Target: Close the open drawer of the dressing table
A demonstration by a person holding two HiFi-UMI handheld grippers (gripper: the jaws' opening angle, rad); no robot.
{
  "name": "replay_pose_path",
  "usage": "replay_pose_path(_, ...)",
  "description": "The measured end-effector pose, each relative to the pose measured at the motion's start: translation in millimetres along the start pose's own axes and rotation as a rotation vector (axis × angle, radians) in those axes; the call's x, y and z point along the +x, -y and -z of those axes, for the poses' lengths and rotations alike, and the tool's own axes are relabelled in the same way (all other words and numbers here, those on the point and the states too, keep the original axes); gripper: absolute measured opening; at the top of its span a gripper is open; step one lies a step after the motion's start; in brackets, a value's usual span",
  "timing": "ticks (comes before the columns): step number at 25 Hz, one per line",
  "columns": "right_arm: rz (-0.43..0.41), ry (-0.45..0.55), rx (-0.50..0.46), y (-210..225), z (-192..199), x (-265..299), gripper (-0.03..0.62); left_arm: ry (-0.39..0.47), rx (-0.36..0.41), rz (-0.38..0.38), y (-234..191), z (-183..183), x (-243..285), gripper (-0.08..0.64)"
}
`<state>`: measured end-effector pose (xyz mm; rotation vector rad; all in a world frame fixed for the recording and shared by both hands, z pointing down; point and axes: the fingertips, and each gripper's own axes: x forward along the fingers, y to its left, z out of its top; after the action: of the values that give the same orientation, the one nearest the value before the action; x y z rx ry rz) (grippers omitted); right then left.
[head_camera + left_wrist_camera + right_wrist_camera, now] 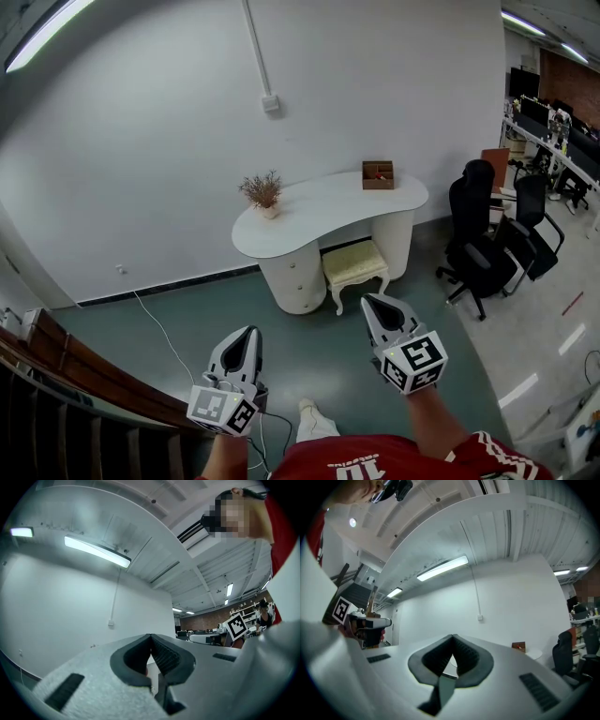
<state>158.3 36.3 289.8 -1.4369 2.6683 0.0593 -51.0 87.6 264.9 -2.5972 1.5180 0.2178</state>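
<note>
The dressing table (328, 208) is the white curvy one against the white wall, well ahead of both grippers across the grey-green floor. Its drawers (296, 273) sit in the rounded pedestal on the left end, but from this far off I can't tell which one is open.

A cream cushioned stool (354, 264) is tucked partly under the middle of the table. On top there are two containers. A small brown wooden box (378, 175) stands at the right end with something reddish inside, too small to identify. A little pot (268, 211) near the left end holds a dried twiggy plant (262, 188).

The left gripper (247, 336) has its jaws closed together with nothing between them. Same deal with the right gripper (371, 303): pads meeting, nothing held. Both are held up in the air, pointing toward the table.

Off to the right, two black office chairs (480, 246) stand close together.
</note>
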Motion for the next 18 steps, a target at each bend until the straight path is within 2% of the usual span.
replay_pose_path(13, 0.015, -0.021, -0.028, 3.6, 1.6, -1.3, 0.003, 0.021, -0.041, -0.025, -3.0, 7.8, -3.0, 0.003)
replay_pose_path(18, 0.017, -0.031, -0.038, 5.3, 3.6, -1.1, 0.003, 0.014, -0.021, -0.02, -0.5, 13.7, -1.6, 0.003)
